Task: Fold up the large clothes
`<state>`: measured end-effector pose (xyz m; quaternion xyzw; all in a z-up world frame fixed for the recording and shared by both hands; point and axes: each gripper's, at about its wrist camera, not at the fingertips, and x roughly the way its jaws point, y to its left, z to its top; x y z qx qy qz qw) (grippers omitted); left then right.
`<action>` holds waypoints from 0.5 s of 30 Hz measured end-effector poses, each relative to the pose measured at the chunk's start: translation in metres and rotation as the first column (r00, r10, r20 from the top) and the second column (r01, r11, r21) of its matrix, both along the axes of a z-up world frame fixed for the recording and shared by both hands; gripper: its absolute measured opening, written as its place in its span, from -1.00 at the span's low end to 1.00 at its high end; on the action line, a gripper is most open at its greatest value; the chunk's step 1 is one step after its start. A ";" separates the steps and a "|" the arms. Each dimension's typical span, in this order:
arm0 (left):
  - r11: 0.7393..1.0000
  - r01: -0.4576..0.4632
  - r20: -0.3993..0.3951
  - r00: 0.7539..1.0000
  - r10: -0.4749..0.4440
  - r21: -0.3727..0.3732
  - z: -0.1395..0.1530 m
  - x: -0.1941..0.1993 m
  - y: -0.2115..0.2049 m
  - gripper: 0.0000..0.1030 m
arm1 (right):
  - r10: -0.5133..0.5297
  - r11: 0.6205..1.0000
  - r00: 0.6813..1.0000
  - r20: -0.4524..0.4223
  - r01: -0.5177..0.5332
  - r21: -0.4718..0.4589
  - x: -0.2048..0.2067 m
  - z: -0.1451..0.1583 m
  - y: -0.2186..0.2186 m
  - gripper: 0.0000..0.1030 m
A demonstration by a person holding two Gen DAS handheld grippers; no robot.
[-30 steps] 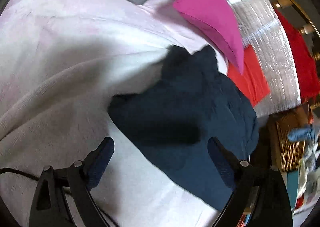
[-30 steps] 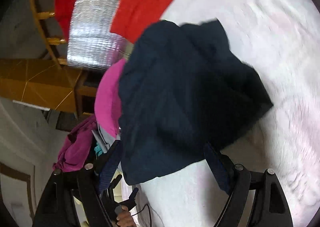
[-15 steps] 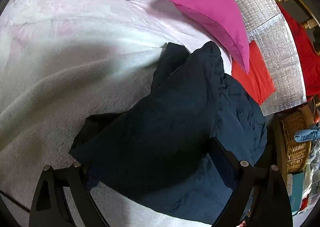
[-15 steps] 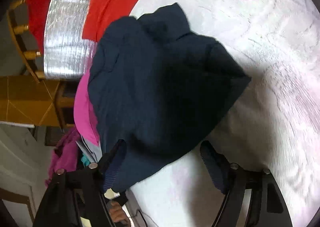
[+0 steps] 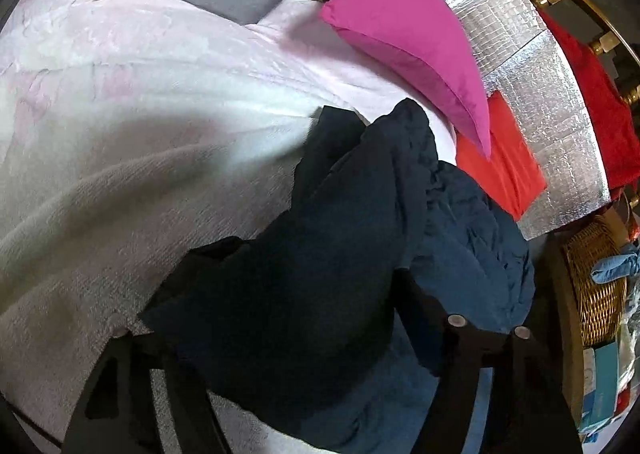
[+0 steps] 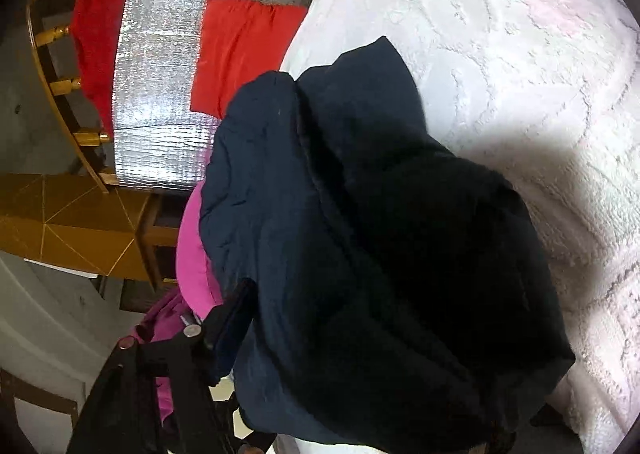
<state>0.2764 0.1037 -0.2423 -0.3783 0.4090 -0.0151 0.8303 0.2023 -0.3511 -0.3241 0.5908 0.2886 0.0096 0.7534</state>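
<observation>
Laundry in a heap: a dark navy garment (image 5: 320, 294), thick and puffy like a jacket, lies bunched on a bed's pale pink-and-white blanket (image 5: 120, 134), near the edge where a pink pillow (image 5: 408, 38) leans and a red cloth (image 5: 500, 170) rests on a silver foil mat (image 5: 540, 94). The left tongs (image 5: 288, 334) have just been closing; dark fabric fills the gap between the two arms and hides their tips, so whether they have bitten cannot be told. The right tongs (image 6: 360, 334) have also narrowed, with the garment draped across them; one arm shows at the left of that view, the other is buried under cloth, and a firm clamp cannot be confirmed. By the look of it the folding has barely begun: the garment shows no clean crease or squared edge, one dark flap simply thrown over a bluer layer, so spreading, flattening and every fold appear to remain. A wicker basket (image 5: 596, 286) stands beyond the bed. No brand, label or legible writing is visible on anything
</observation>
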 end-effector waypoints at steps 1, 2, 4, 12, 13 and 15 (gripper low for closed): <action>1.000 0.005 0.004 1.000 -0.005 0.000 -0.001 0.001 -0.001 0.61 | -0.003 1.000 1.000 0.003 0.003 -0.003 0.000 0.001 0.001 0.44; 1.000 0.024 0.012 1.000 -0.025 0.019 -0.001 0.003 -0.005 0.69 | -0.010 1.000 1.000 0.007 0.010 -0.003 0.001 0.001 0.002 0.44; 0.996 0.059 0.020 0.998 -0.060 0.067 0.001 0.005 -0.013 0.77 | -0.010 1.000 1.000 0.012 0.011 -0.002 0.000 0.002 0.001 0.44; 0.995 0.069 0.028 0.997 -0.071 0.076 -0.001 0.009 -0.016 0.83 | 0.006 1.000 1.000 0.011 -0.007 0.022 0.003 0.001 -0.001 0.39; 0.994 0.071 0.028 0.997 -0.073 0.078 -0.001 0.010 -0.017 0.83 | 0.004 1.000 1.000 0.004 -0.004 0.019 0.004 0.001 0.000 0.36; 0.995 0.070 0.027 0.997 -0.072 0.072 -0.001 0.011 -0.016 0.83 | -0.008 1.000 1.000 -0.010 0.008 0.016 0.002 -0.002 0.000 0.16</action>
